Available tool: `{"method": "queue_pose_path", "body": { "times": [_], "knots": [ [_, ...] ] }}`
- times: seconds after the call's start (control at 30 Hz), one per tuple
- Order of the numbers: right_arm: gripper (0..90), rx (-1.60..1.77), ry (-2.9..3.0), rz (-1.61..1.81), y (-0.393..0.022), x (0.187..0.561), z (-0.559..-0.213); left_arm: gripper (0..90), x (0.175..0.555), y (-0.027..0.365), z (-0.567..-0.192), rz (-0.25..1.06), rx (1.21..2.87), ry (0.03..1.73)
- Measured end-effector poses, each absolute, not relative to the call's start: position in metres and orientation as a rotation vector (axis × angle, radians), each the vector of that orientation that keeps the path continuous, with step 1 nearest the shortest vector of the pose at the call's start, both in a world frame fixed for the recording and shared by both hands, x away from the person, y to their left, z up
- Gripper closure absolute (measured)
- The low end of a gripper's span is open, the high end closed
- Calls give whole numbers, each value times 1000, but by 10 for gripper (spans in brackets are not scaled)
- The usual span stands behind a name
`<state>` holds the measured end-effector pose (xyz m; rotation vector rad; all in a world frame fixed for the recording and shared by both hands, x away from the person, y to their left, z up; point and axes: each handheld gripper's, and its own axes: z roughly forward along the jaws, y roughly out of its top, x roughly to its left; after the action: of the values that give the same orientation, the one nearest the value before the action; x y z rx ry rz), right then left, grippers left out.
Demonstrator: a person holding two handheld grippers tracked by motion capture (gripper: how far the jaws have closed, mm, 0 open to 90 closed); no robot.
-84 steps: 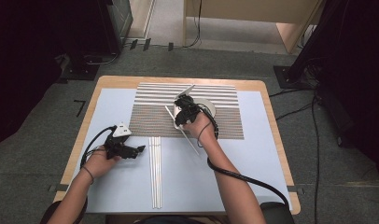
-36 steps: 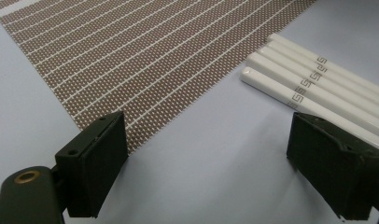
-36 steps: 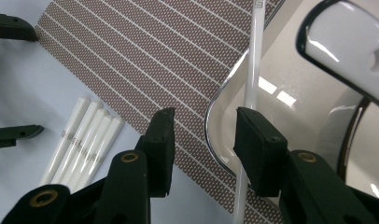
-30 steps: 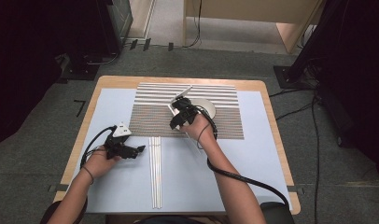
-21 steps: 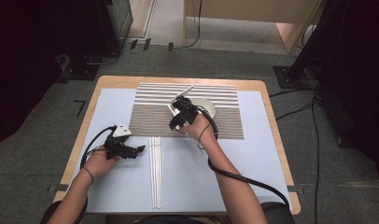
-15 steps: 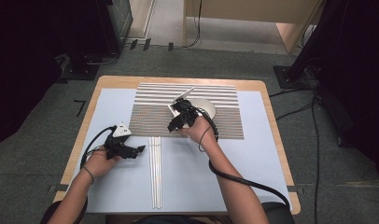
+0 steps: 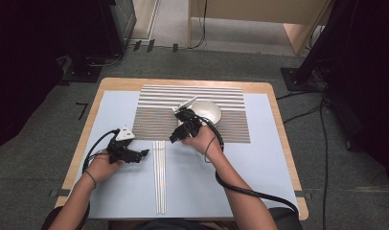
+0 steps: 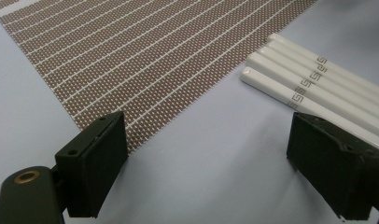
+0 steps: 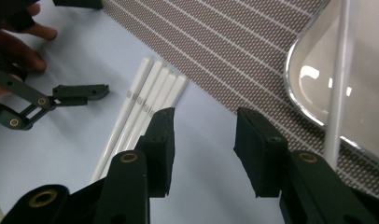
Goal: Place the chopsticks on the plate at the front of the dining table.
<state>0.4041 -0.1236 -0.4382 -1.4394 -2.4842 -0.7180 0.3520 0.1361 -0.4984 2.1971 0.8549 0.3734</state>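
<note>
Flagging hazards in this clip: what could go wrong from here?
The right gripper hangs open, holding nothing, beside the bowl; a sideways move might knock the white stick leaning across its rim. The white chopsticks lie packed side by side, so either jaws, closing on one, may scatter the others.

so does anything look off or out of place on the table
One thing: a single white chopstick lies across the rim of the white bowl on the striped mat, apart from the other chopsticks lined up on the blue cover. Nothing spilled or broken.

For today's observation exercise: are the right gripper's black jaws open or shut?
Open. The right gripper shows a clear gap between its pads, nothing between them, above the pale blue table cover.
</note>
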Motion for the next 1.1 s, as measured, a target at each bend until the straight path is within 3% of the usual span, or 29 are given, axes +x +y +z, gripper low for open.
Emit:
{"method": "queue_pose_path", "body": {
  "times": [1.1],
  "knots": [
    [560, -1405, -2505, -678, -103, 366, -445, 118, 352, 136, -499, 374, 2193, 856]
  ]
}}
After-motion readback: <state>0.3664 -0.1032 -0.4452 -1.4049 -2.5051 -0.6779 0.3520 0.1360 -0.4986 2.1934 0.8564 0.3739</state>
